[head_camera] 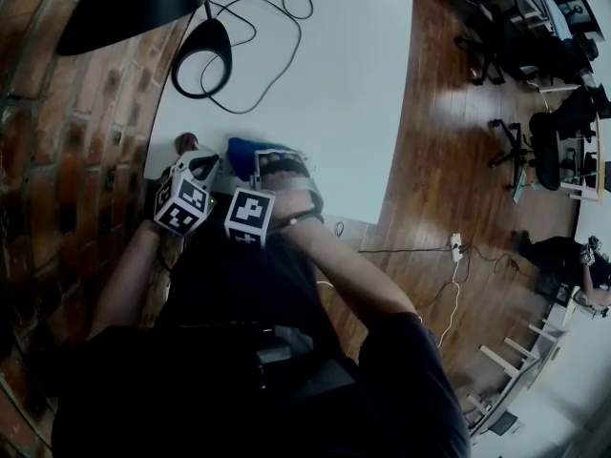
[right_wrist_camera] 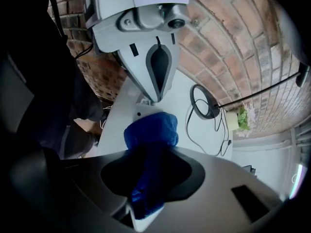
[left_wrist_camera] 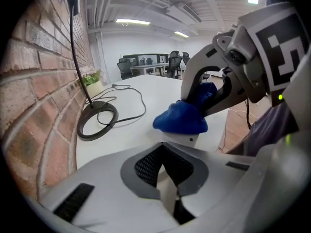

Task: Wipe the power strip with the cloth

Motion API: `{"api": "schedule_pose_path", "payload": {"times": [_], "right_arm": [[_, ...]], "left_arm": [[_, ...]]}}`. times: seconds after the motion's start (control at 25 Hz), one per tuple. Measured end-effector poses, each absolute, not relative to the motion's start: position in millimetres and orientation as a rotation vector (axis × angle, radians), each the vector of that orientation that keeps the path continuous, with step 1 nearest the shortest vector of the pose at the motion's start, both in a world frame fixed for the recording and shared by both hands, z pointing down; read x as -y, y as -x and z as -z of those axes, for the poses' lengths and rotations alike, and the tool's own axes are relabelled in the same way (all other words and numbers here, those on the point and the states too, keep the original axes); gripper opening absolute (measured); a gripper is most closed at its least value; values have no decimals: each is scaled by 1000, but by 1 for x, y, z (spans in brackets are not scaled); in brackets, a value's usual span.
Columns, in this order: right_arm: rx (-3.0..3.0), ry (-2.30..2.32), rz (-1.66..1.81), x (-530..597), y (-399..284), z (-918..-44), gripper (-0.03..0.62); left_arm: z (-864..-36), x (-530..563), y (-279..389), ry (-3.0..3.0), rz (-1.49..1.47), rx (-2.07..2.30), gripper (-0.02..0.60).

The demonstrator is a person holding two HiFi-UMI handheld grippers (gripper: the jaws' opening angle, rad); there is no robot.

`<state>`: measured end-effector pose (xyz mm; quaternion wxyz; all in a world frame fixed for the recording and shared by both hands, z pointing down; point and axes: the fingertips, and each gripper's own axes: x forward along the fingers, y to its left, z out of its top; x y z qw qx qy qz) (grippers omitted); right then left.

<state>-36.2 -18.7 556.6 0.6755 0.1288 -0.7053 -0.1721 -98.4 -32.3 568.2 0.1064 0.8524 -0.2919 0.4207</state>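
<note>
Status: wipe looks under way, can't call it done.

- Right gripper (right_wrist_camera: 148,164): jaws part open, clamped on a bunched blue terry cloth (right_wrist_camera: 150,127). The free wad sticks out past the tips and sits on top of the white plastic power strip (left_wrist_camera: 187,139).
- Left gripper (left_wrist_camera: 165,154): jaws closed together on the strip's near end, so it reads as the holding hand.
- Strip location: flat on the white table (head_camera: 315,84), well on the near side of the black ring-shaped lamp base (head_camera: 200,60), close to the table's near edge. Both grippers are just beside each other there.
- Done: cloth picked up, strip pinned, cloth in contact.
- Left: passes along the body. How much has been covered I can't tell, since the cloth hides most of it.

Materials: strip is smooth hard plastic with a rounded corner and one small hole showing. Cloth is soft, nubby and shapeless. Table is matte. Thin black cable (head_camera: 258,8) loops beyond the lamp base. Rough brick wall (head_camera: 67,141) behind the base.
</note>
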Motion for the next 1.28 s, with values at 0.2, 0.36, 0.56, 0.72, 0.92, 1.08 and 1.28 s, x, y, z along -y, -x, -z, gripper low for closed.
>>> {"api": "schedule_pose_path", "payload": {"times": [0.2,0.36,0.56,0.72,0.92,1.08,1.28], "right_arm": [[1690,-337,378,25,46,-563,109],[1777,-360,331,24,56,-561,109],[1918,-432,215,22,76,-560,110],[1925,-447,244,19,86,-560,110],[1956,-475,192,17,90,-554,110],[2011,-540,150,16,89,-553,110],[2063,-580,152,14,89,-553,117]], "left_arm": [[-568,32,100,-2509,-1216,853,2],[-568,31,100,-2505,-1210,848,2],[-567,32,97,-2514,-1154,845,2],[-568,32,99,-2512,-1158,850,2],[-566,31,99,-2513,-1169,833,2],[-566,32,100,-2491,-1148,842,2],[-565,33,111,-2441,-1106,897,5]]}}
